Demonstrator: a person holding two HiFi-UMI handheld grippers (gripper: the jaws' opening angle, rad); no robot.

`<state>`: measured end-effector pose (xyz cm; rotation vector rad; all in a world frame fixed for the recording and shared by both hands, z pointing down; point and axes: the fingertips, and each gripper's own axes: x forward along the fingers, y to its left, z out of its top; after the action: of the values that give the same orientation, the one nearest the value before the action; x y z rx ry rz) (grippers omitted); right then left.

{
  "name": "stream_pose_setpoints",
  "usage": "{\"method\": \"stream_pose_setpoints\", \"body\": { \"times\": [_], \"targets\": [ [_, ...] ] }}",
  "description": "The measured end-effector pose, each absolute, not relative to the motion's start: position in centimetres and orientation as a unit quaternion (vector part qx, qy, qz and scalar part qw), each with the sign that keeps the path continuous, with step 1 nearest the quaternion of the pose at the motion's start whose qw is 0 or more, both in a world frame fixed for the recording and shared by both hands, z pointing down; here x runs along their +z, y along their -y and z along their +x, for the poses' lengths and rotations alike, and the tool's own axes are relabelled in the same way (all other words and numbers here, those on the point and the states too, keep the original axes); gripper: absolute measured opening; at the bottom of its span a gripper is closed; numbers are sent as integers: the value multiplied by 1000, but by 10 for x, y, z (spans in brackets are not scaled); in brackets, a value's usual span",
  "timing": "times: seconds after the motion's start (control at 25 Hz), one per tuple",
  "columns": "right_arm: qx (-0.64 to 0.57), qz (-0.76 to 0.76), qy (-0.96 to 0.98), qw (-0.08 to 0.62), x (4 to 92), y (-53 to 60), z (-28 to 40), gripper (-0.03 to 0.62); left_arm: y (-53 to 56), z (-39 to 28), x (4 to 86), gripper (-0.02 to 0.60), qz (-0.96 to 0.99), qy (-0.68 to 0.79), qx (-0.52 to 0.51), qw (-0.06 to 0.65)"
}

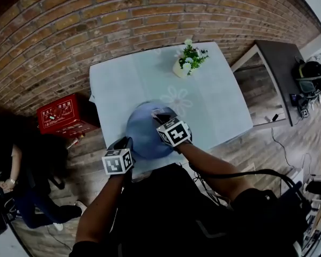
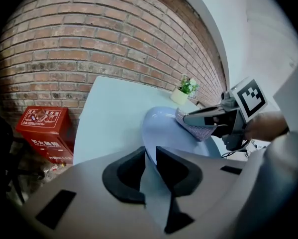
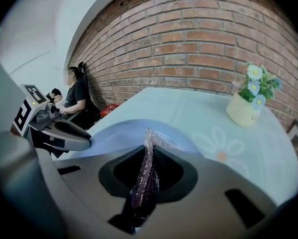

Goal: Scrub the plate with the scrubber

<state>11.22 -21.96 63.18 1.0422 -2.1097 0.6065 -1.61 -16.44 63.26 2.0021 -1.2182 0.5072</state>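
The blue plate (image 1: 141, 135) is in the middle of the head view, at the near edge of the table (image 1: 219, 106). The left gripper (image 2: 149, 156) pinches the plate's rim at its lower left. The right gripper (image 3: 149, 151) squeezes the sparkly purple scrubber (image 3: 145, 183), which touches the plate. At the left, a red box (image 1: 61, 115) has white Chinese writing, too small to read.

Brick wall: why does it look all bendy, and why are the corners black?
Head view: the wide lens bows the brick wall into an arc, and the left side is dim. Left gripper view: bricks curve too, inside a black round rim. Right gripper view: same rim, and the scrubber up close looks fuzzy.
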Motion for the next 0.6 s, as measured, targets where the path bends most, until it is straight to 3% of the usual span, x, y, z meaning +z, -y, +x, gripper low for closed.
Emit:
{"method": "stream_pose_setpoints", "body": {
  "times": [0.6],
  "targets": [
    [253,349,816,384,652,228,80,66,164,-15,633,74,777,473,182,375]
  ]
}}
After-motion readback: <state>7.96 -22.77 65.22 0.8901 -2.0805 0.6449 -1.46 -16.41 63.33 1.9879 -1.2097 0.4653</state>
